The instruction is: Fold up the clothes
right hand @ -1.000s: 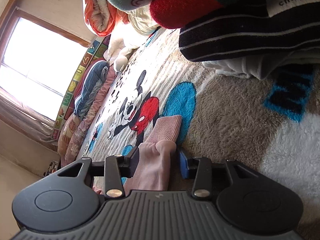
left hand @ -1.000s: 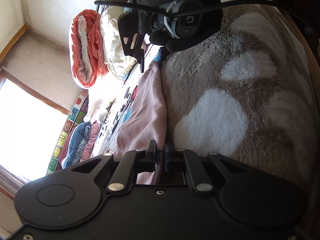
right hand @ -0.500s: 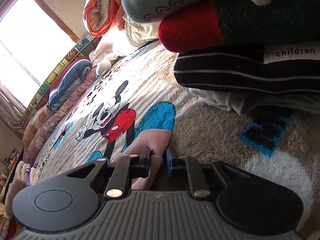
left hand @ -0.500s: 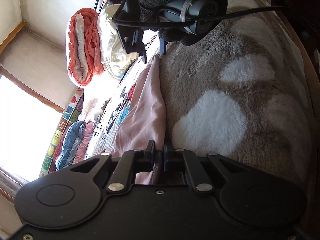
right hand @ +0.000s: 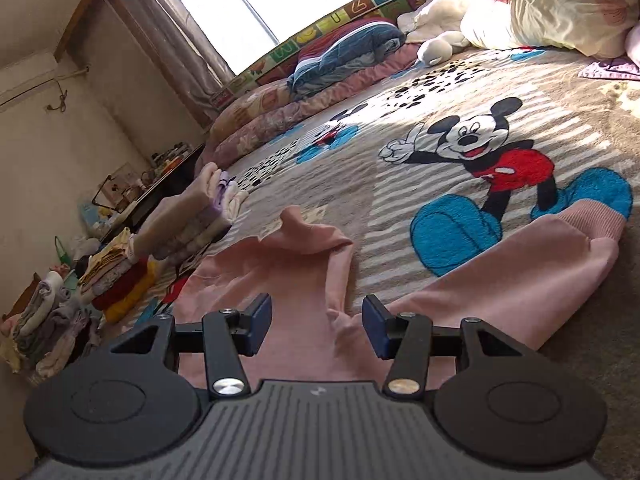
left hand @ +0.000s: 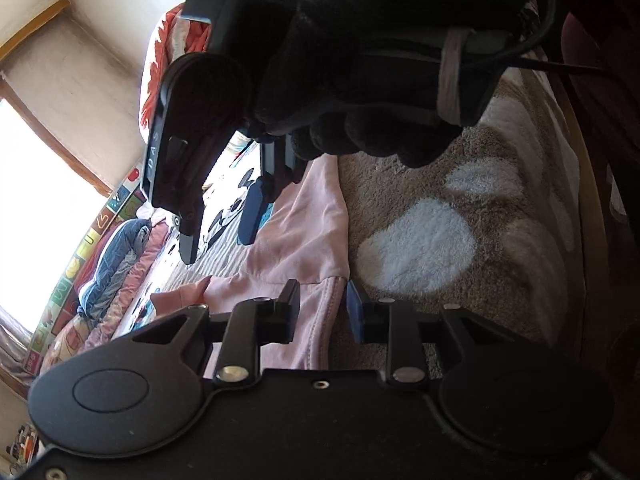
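A pale pink long-sleeved cotton garment (right hand: pixel 304 276) is spread on the plush Mickey Mouse cartoon blanket (right hand: pixel 460 152); the left gripper (left hand: pixel 323 304) is held agape over its hem, gripping nothing; the right gripper (right hand: pixel 316 322) is likewise parted, empty, above the pink cloth; folded clothing stacks (right hand: pixel 120 264) are seen nearby.

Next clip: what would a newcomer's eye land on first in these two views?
Probably the Mickey Mouse figure on the carpet, upper right in the right wrist view. Next, the pink garment spread below it, between the open right gripper. In the left wrist view, a gloved hand fills the top.
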Tool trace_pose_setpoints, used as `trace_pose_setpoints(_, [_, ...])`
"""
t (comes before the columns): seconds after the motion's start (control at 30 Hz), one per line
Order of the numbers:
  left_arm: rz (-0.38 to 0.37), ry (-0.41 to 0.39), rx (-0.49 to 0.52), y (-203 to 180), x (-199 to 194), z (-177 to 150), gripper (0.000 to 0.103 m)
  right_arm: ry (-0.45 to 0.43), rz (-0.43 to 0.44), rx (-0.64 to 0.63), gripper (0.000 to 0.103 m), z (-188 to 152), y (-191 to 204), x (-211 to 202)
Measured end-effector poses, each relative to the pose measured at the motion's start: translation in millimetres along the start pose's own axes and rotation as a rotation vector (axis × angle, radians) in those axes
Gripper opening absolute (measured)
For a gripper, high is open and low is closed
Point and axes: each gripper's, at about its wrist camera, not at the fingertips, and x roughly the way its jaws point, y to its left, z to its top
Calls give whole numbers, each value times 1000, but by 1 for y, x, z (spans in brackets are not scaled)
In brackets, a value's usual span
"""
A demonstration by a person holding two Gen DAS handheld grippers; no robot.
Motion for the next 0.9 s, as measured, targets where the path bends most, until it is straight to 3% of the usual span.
trace_pose_setpoints(0.03, [-16,23,-26,2,5,-4,32,35,21,37,51,-4,-2,9])
trace_pose_setpoints(0.1, [-35,36,-68,5,12,-11,32,45,-38,100,49,-14,-17,20])
trace_pose_setpoints(0.13, [-40,36,-85,6,13,-12,32,7,-49,171,48,-15,-32,20])
trace_pose_setpoints(0.2, [-53,44,-109,8,14,-10,32,-75,-72,314,31,-18,-61,17])
trace_pose_setpoints(0.27, [-60,43,-118,8,16,-9,32,-148,-89,388,29,-16,-75,9])
trace_pose_setpoints(0.37, [-61,40,-113,6,17,-8,32,-178,-141,366,32,-4,-79,5])
trace_pose_setpoints(0.5, [-66,38,-114,6,15,-11,32,-291,-223,382,58,7,-90,-11])
trace_pose_setpoints(0.6, [-72,31,-117,9,13,-11,32,-339,-262,389,59,10,-100,-27])
trace_pose_setpoints(0.7, [-80,18,-115,13,9,-11,34,-298,-231,262,59,5,-79,-33])
trace_pose_setpoints(0.8, [-91,0,-131,17,-2,-13,39,-226,-107,146,55,-13,-43,-32])
trace_pose_setpoints(0.9, [-101,-1,-148,18,-11,-19,40,-169,29,128,53,-35,-15,-28])
